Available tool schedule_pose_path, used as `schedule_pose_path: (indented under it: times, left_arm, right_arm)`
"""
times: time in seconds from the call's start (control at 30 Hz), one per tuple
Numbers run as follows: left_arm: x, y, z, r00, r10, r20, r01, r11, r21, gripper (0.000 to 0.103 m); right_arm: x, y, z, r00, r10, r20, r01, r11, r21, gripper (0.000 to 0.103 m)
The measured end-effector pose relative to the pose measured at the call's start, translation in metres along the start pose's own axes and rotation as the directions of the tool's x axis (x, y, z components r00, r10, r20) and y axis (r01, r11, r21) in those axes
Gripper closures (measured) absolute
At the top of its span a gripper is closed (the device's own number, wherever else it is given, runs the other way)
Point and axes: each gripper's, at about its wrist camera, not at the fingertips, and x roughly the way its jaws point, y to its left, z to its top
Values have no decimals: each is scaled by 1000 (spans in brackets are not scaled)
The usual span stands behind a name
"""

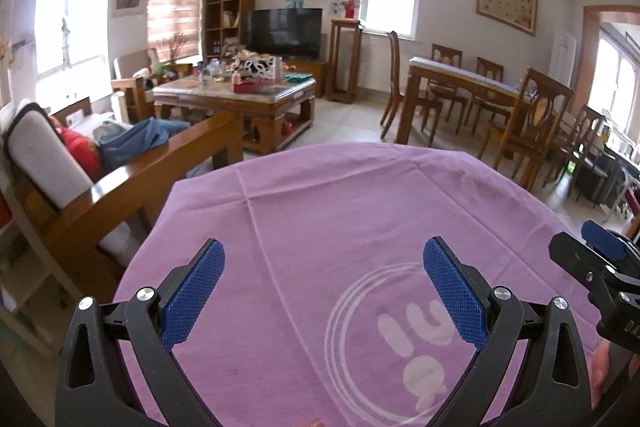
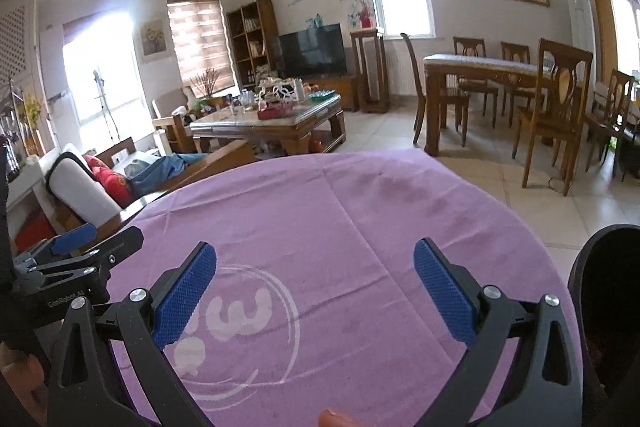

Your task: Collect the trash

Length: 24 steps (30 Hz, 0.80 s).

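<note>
A table under a purple cloth (image 1: 340, 211) with a white circular logo fills the lower half of both views; it also shows in the right wrist view (image 2: 360, 219). No trash shows on the cloth. My left gripper (image 1: 324, 287) is open and empty above the cloth. My right gripper (image 2: 316, 287) is open and empty above the cloth too. The right gripper shows at the right edge of the left wrist view (image 1: 600, 267). The left gripper shows at the left edge of the right wrist view (image 2: 72, 263). A dark round container (image 2: 604, 307) sits at the table's right edge.
A wooden sofa (image 1: 132, 179) with a red cushion stands left of the table. A cluttered coffee table (image 1: 236, 95) and a TV (image 1: 284, 31) lie beyond. A dining table with chairs (image 1: 472, 87) stands at the right on a tiled floor.
</note>
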Motion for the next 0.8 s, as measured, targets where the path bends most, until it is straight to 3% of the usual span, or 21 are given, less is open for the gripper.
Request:
schedule_pose_path:
  times: [0.4,0.8]
  left_arm:
    - [-2,-3,-6,1000,19,15,-19,1000,-21,5]
    - [-3,-3,-7,1000,27,13,-26,999,-32,5]
  right_arm:
    - [-3,26,-4,998,-38,46,43,992,-118,5]
    - [-4,25,-6,998,-35,44,39,994,-103,5]
